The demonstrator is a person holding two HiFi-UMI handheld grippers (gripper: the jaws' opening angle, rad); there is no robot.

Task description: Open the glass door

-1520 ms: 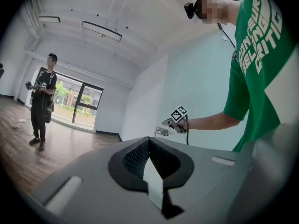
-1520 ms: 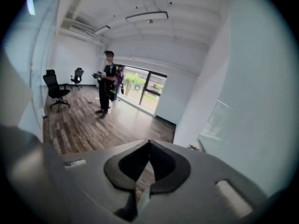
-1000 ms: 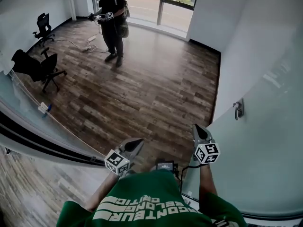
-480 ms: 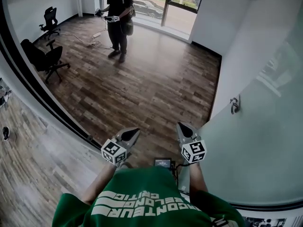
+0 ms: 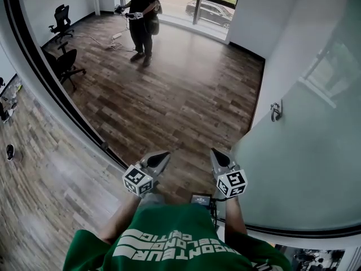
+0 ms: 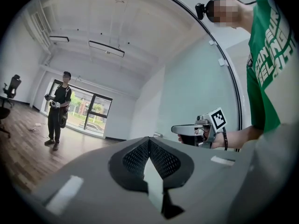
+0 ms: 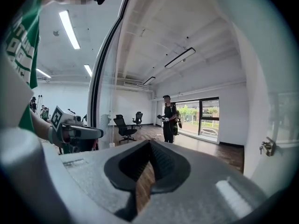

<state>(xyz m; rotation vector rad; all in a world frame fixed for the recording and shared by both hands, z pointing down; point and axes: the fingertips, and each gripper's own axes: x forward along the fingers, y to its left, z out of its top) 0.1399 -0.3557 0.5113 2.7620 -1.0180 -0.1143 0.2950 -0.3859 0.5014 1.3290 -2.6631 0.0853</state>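
Wood-plank floor point(image 5: 186, 95) stretches ahead to a far window, where another person point(image 5: 141, 13) stands near two office chairs point(image 5: 66, 66). Since a second ago the black door frame point(image 5: 67, 103) has swung from low on the left to a long diagonal on that side, and more of the room lies open in front. The glass door point(image 5: 304, 151) stands at the right, swung well aside, its metal handle point(image 5: 276, 110) well apart from both tools. The left gripper point(image 5: 162, 157) and right gripper point(image 5: 218, 156) are held level side by side, each clenched with nothing between its jaws. Through the frosted pane little can be made out, but the doorway looks unobstructed. By my reading the door is already open, and the wearer is passing through.
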